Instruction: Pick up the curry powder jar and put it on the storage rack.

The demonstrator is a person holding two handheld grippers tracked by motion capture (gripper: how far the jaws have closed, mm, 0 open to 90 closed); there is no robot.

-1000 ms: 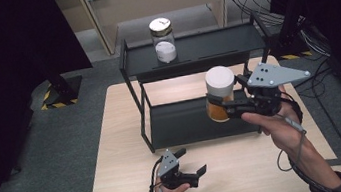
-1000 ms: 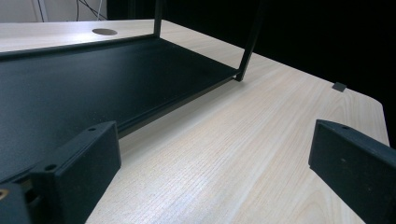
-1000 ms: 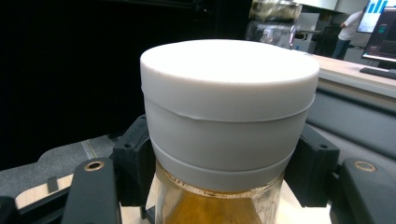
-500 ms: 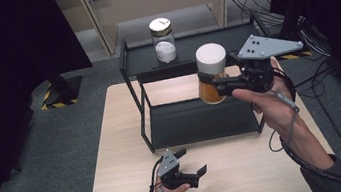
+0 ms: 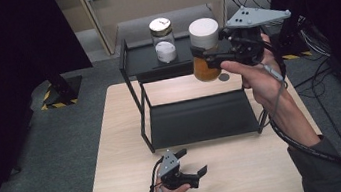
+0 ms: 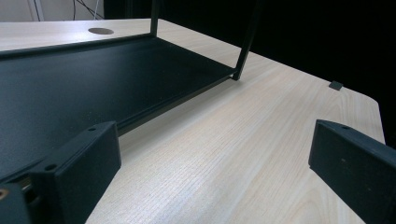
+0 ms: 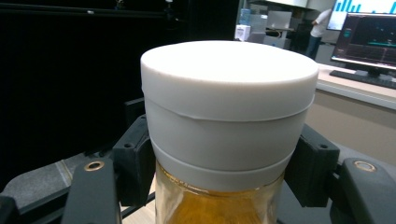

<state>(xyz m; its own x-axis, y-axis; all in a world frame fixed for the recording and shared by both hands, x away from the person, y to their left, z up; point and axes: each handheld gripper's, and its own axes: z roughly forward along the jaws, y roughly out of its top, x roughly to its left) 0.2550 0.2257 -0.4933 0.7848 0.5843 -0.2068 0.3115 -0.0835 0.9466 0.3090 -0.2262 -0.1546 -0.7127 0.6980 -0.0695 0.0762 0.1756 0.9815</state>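
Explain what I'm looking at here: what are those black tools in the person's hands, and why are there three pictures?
A person holds one hand-held gripper in each hand: two-jawed clamps, each carrying a camera. The high view looks down on the wooden table and its black two-level rack. The right hand-held gripper is shut on an amber jar with a white lid, held up by the top shelf; its own camera shows that lid close up. A second jar stands on the top shelf. The left hand-held gripper sits open above the table.
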